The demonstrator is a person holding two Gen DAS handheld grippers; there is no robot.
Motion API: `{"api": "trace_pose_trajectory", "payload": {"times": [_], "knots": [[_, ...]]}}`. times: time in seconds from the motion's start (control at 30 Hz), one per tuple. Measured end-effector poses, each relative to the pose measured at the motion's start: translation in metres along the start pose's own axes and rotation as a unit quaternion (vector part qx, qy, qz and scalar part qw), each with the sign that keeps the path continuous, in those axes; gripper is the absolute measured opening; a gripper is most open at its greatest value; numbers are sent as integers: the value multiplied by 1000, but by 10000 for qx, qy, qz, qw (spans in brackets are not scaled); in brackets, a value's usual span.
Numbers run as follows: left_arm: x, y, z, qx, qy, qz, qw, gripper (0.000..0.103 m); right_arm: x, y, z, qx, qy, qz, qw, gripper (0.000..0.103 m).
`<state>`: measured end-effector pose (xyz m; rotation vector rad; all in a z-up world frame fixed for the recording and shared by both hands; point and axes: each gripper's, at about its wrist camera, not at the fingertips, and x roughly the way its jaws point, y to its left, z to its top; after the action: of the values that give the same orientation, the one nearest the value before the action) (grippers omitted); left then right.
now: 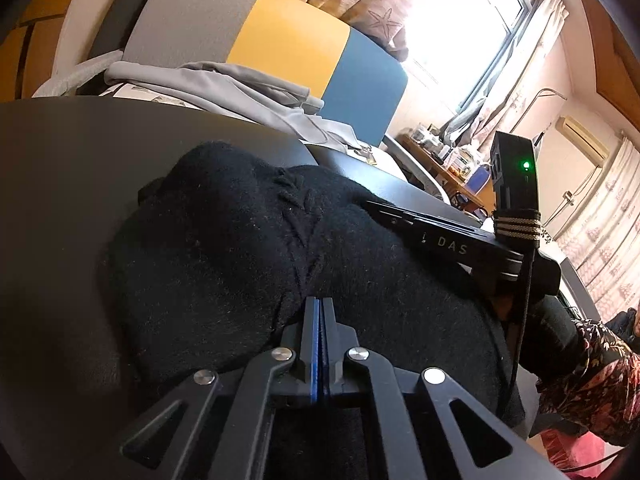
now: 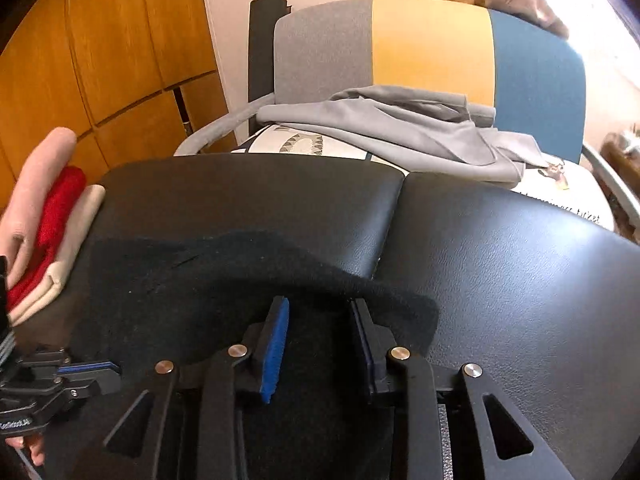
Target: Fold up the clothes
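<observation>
Two grippers: both over one black knitted garment point(image 1: 248, 248) on the black padded leather bench point(image 2: 512, 256).
Left gripper point(image 1: 319, 308): blue-padded fingers pressed together at the near edge of the knit; a fold seems to run between them, but I cannot tell for sure that cloth is caught.
Right gripper point(image 2: 320, 320): fingers spread apart, the blue pad point(image 2: 276, 344) on one side, black knit lying between and under them, nothing pinched.
Garment, left wrist view: bunched into a raised mound on the bench, a cable-stitch ridge running down its middle toward the left gripper.
Garment, right wrist view: flat dark sheet point(image 2: 224, 276) with a curved far edge, ending just short of the bench's centre seam.
Other gripper body: right gripper's black housing marked DAS point(image 1: 448, 240) rests on the mound's right side.
Left of bench: folded stack of pink, red and cream cloth point(image 2: 48, 220) at the bench's left edge.
Beyond bench: chair with grey, yellow and blue back panels point(image 2: 432, 48), a loose grey garment point(image 2: 400, 128) draped over its seat.
Farther off: bright window with patterned curtains point(image 1: 480, 20), behind the chair.
</observation>
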<state>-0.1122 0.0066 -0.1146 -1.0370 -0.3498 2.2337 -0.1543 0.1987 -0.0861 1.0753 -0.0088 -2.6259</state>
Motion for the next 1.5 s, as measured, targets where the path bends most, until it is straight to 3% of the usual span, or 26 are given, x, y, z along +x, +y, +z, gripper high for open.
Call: {"api": "trace_pose_trajectory", "payload": {"times": [0.1,0.2,0.23,0.27,0.3,0.4,0.5,0.57,0.63,0.7,0.8,0.87,0.93,1.0,1.1,1.17,1.2,1.23,1.3,1.4,1.5], "knots": [[-6,2,-1,-85,4,-98,9999,2,-13,-10,0,300,-130,227,9992,36],[-20,-10,2,69,-102,97,9999,4,-67,-32,-17,1163,-645,491,9899,38],[-28,-18,3,186,-224,234,9993,15,-84,-34,-25,1194,-732,442,9892,38],[-39,-28,3,328,-423,316,9981,19,-101,-36,-32,1197,-807,373,9888,38],[-49,-38,3,459,-593,331,9966,19,-112,-35,-40,1105,-815,332,9900,38],[-46,-69,-2,1030,-467,364,9929,20,-138,-21,-65,648,-829,439,9935,37],[-24,-77,-12,1498,10,711,9862,20,-137,14,-82,-89,-623,626,9961,31],[-11,-66,-20,1496,320,1034,9828,19,-121,37,-87,-586,-439,711,9948,31],[-15,-49,-20,1147,300,822,9895,18,-98,53,-96,-771,134,1059,9913,32],[-18,-40,-18,941,384,615,9929,17,-88,65,-111,-890,398,1218,9878,34],[-23,-50,-16,1247,581,809,9872,17,-106,55,-115,-422,169,1649,9853,38],[-30,-59,-10,1303,473,832,9868,17,-123,33,-120,224,-41,1694,9853,41],[-39,-72,0,1244,211,632,9900,18,-135,10,-127,754,-126,1574,9846,46],[-37,-88,10,1324,89,337,9906,20,-134,-6,-138,988,99,1495,9838,47],[-12,-116,15,1874,316,287,9813,21,-124,-11,-152,1179,424,1711,9773,48],[17,-125,11,2256,681,529,9704,21,-120,-10,-152,1315,376,1966,9709,47],[25,-123,10,2255,743,545,9699,21,-116,-6,-151,1311,440,2037,9692,42],[31,-119,10,2155,734,500,9725,22,-113,-1,-150,1298,507,2102,9677,30],[39,-110,10,1939,689,404,9778,22,-112,11,-149,1189,581,2256,9652,22],[35,-103,11,1862,699,285,9796,22,-120,33,-147,480,622,2152,9734,19],[12,-100,14,1955,494,303,9790,22,-112,28,-151,421,839,1910,9771,23]]}}
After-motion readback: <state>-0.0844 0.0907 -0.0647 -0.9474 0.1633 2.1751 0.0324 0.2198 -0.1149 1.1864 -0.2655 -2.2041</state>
